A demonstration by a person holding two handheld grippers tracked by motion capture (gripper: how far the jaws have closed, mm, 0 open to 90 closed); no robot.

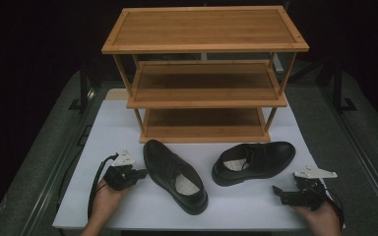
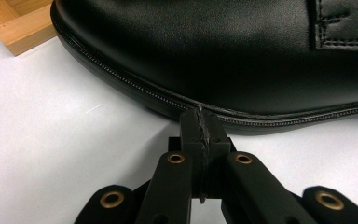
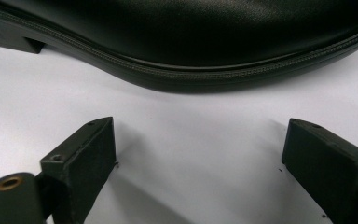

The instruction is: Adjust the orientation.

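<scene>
White table top (image 1: 123, 125) bearing a three-tier wooden shoe rack (image 1: 204, 73) at its far middle; two black leather shoes lie before the rack, the left shoe (image 1: 174, 174) angled toe toward it, the right shoe (image 1: 253, 161) lying crosswise, both well apart

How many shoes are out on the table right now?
2. The left shoe lies by the left gripper, toe toward the rack; the right shoe lies sideways ahead of the right gripper. All three shelves look bare.
</scene>
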